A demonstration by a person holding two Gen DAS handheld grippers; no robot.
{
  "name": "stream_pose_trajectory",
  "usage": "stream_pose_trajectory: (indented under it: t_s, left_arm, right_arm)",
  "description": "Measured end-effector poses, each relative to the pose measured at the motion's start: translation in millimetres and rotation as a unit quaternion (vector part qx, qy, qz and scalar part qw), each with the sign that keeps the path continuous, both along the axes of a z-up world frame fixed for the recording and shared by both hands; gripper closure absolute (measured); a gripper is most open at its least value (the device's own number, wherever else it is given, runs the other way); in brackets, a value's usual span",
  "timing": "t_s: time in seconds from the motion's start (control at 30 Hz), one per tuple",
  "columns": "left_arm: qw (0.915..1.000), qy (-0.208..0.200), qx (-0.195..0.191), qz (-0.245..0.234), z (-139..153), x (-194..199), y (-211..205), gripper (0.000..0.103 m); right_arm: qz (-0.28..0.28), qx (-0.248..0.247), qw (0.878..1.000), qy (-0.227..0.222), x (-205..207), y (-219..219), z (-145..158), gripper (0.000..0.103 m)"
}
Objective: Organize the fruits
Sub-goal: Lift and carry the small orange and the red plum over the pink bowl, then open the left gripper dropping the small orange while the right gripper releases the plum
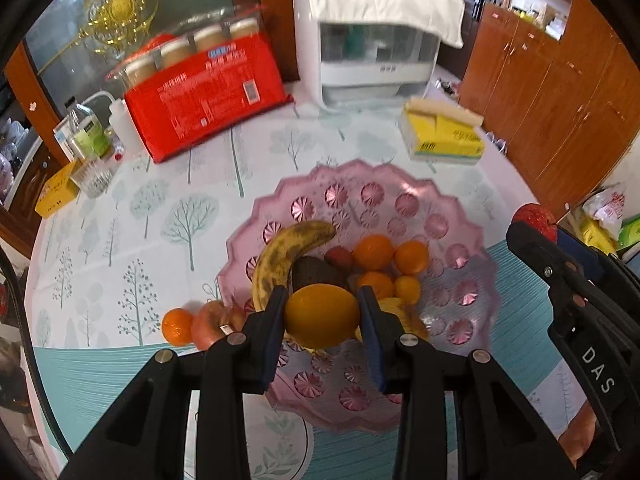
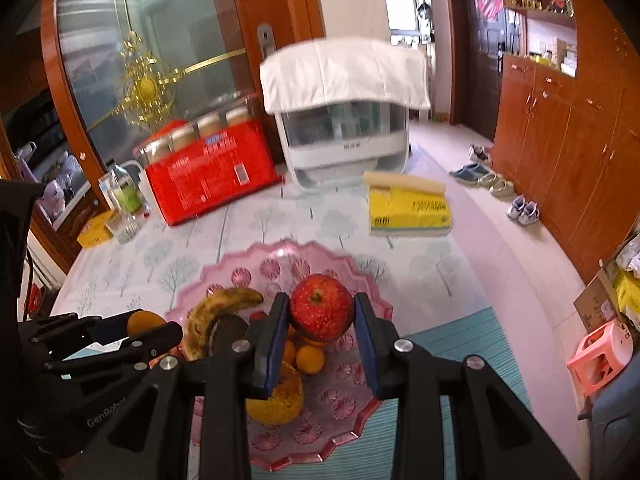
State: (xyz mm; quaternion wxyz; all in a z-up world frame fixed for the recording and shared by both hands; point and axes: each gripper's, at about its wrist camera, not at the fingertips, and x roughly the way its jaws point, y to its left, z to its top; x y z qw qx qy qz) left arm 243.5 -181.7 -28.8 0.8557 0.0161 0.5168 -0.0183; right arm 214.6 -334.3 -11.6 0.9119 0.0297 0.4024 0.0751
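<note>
Both our jaws were clenched, left gripper [image 1: 322, 312] on a yellow-orange round fruit [image 1: 322, 315], right gripper [image 2: 320, 316] on a speckled red apple [image 2: 321, 307], above the scalloped pink glass bowl [image 1: 460, 216]; next, we judged, lowering and releasing.

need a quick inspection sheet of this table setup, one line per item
surface: tablecloth with a tree print
job's things: pink bowl holds banana and oranges; one orange and another fruit lie beside it
clutter: red pack, yellow tissue pack, white appliance, glass
grippers: left hand-held gripper shut on lemon; right hand-held gripper shut on red apple; both over the bowl
cables: nothing seen
surroundings: wooden cabinets, shoes on floor
</note>
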Motion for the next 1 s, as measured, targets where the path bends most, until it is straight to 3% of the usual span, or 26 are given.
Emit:
stream_pose_trajectory:
  t_s: [0.4, 0.57, 0.73, 0.87, 0.93, 1.0]
  left_arm:
    - [0.9976, 0.061, 0.031, 0.005, -64, 27, 2, 0.069]
    - [0.9966, 0.071, 0.042, 0.004, -78, 33, 1, 0.069]
    - [0.9969, 0.055, 0.055, -0.012, -77, 35, -3, 0.067]
    - [0.9958, 0.046, 0.077, -0.016, -77, 35, -7, 0.055]
    - [0.9957, 0.053, 0.075, -0.015, -79, 36, -5, 0.043]
    - [0.9959, 0.058, 0.068, -0.012, -79, 35, -3, 0.040]
  right_arm:
    - [0.022, -0.030, 0.996, 0.079, 32, 15, -67, 0.070]
    - [0.027, -0.043, 0.993, 0.107, 38, 19, -86, 0.070]
    - [0.031, -0.054, 0.990, 0.125, 41, 22, -98, 0.070]
    - [0.032, -0.045, 0.989, 0.136, 43, 22, -103, 0.069]
    - [0.032, -0.050, 0.989, 0.136, 43, 23, -104, 0.067]
    - [0.034, -0.051, 0.989, 0.134, 42, 23, -103, 0.064]
